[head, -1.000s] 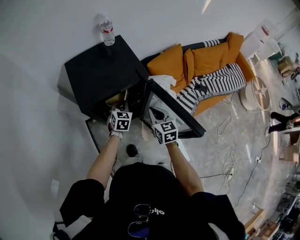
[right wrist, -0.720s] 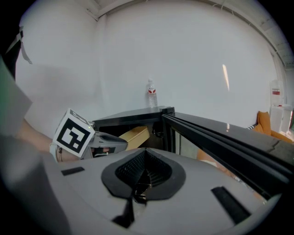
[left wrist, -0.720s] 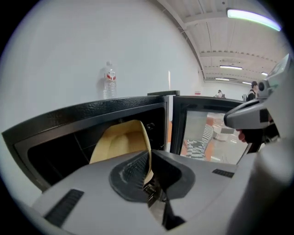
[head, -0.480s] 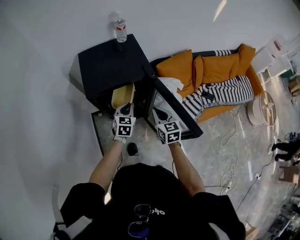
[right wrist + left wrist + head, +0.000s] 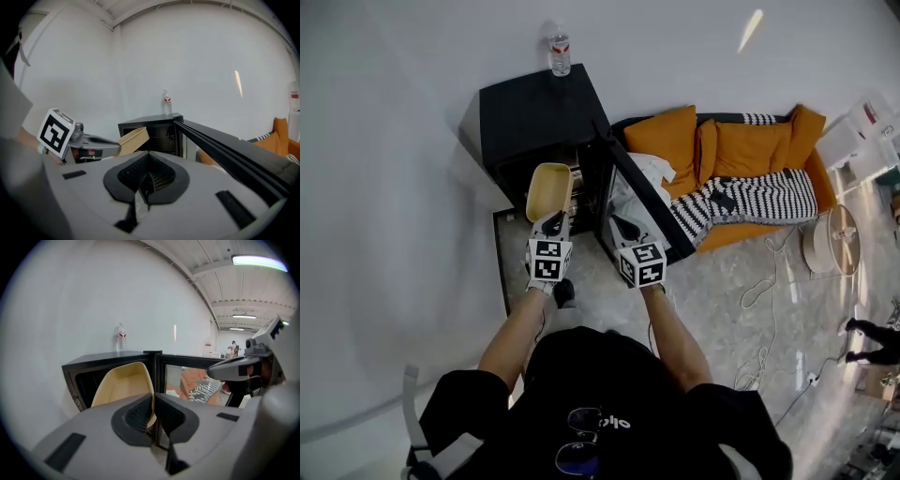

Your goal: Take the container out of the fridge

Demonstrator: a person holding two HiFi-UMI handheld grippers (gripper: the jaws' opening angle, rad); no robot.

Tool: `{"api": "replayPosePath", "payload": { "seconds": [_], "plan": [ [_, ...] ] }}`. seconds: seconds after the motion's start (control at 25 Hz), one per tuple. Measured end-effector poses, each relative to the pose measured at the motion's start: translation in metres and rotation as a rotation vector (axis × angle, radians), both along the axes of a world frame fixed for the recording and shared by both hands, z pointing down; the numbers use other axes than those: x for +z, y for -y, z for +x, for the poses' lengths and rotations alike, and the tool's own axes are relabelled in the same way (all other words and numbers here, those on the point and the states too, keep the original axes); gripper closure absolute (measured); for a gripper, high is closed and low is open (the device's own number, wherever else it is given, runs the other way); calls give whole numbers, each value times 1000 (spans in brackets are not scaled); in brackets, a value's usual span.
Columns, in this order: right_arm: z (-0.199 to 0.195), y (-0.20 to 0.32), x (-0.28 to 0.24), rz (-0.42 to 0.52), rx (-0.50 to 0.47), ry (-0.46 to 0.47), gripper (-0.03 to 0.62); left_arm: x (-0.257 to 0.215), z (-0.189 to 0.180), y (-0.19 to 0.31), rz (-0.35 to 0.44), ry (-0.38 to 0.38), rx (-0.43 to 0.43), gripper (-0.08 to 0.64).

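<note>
- Fingers (image 5: 139,411) of the left gripper (image 5: 153,401) are closed on the near rim of the container (image 5: 124,383), with the thin wall pinched between the two ribbed pads.
- Seen from the head view, the left gripper (image 5: 551,217) holds the container (image 5: 547,190) in the air. It is a tan, open tub with rounded corners, its long side running away from the person.
- The container hangs just in front of the open front of the fridge (image 5: 534,117), tilted with its hollow side up. Whether its far end is inside the opening cannot be told.
- In the right gripper view the container (image 5: 133,139) shows edge-on, slanting upward toward the fridge (image 5: 154,123).
- The right gripper (image 5: 146,176) has its jaws drawn together, and nothing is between them.
- In the head view the right gripper (image 5: 622,228) is just beside the left one, near the inner face of the door (image 5: 642,202).
- The door (image 5: 225,145) stands swung wide open at the right edge of the fridge.
- A water bottle (image 5: 560,52) stands upright at the back edge of the fridge top, against the white wall; it also shows in the left gripper view (image 5: 121,337).
- An orange sofa (image 5: 741,141) with a striped cover sits beyond the door.
- Loose cables lie on the floor (image 5: 722,281) beside the sofa.
</note>
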State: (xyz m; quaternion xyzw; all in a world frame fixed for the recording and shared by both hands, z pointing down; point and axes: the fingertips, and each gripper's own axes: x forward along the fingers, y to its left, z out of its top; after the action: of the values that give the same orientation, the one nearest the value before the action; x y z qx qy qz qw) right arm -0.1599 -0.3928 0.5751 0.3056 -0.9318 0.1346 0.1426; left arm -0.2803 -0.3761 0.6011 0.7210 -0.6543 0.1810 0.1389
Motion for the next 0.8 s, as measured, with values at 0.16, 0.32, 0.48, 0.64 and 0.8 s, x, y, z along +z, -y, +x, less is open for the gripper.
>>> {"api": "replayPosePath", "payload": {
  "seconds": [0.16,0.32,0.48,0.64,0.8],
  "plan": [
    [19,-22,-7,12,-25,15,586,-8,19,-33,22,-21,-40,538],
    [36,-47,-15,36,-64,26,586,-18,43,-66,57,-25,-67,538],
    [51,-65,-19,53,-78,29,586,-25,65,-94,81,-30,-85,538],
    [60,-83,-22,104,-95,9,586,-35,76,-120,98,-29,-108,538],
    [73,-94,-29,120,-98,6,586,-49,84,-139,120,-37,-147,538]
  ]
}}
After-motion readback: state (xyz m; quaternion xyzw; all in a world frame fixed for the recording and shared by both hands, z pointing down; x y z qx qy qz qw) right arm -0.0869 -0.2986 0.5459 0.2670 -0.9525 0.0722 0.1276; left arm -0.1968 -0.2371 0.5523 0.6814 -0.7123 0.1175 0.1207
